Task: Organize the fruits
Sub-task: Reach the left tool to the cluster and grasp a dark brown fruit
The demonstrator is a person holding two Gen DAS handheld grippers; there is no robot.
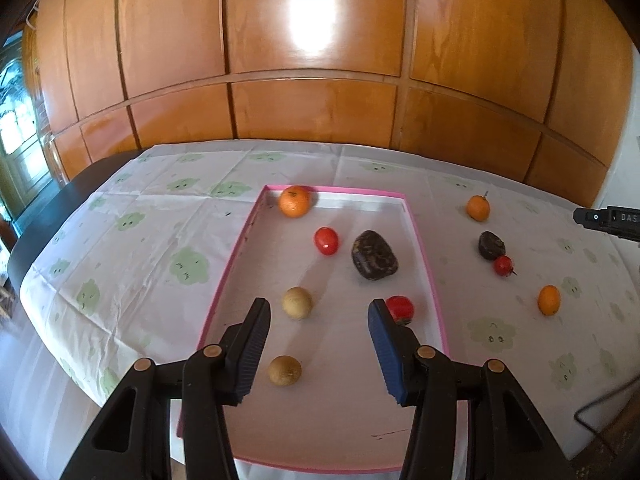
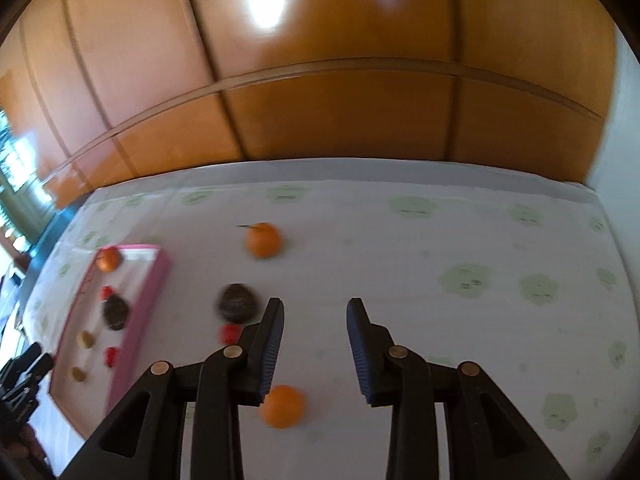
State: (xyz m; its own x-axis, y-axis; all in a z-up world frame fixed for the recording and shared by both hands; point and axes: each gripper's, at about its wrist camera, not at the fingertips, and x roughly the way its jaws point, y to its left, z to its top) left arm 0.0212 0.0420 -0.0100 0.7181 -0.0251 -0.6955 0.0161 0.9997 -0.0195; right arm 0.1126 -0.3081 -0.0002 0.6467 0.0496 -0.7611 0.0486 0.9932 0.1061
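1. The loose fruits lie on the tabletop (image 1: 520, 340) to the right of the pink tray (image 1: 426, 256), so the right gripper (image 2: 315, 344) is the nearer hand. The nearest orange (image 2: 282, 406) sits low and just left of its fingers (image 2: 272, 344), partly hidden behind the left one — not between them. My judgement: the coming pick needs a shift left and down to centre the fruit in the gap.

2. The right fingers stand apart with nothing between them but tablecloth. The left gripper (image 1: 318, 348) is likewise released, hovering over the tray's near half with a tan fruit (image 1: 285, 370) lying below the gap, nearer the left finger, untouched.

3. The orange is round, so no long axis constrains the approach; the dark lumpy fruit (image 2: 237, 303) further off is oblong.

4. The left wrist view is sharp and shows the tray's contents — an orange, two red fruits, a dark one, two tan ones — plus four fruits outside it: two orange, a dark one and a small red one (image 1: 503, 266) touching it.

5. The right wrist view is blurred, but it alone shows how the nearest orange lies against the right fingers.
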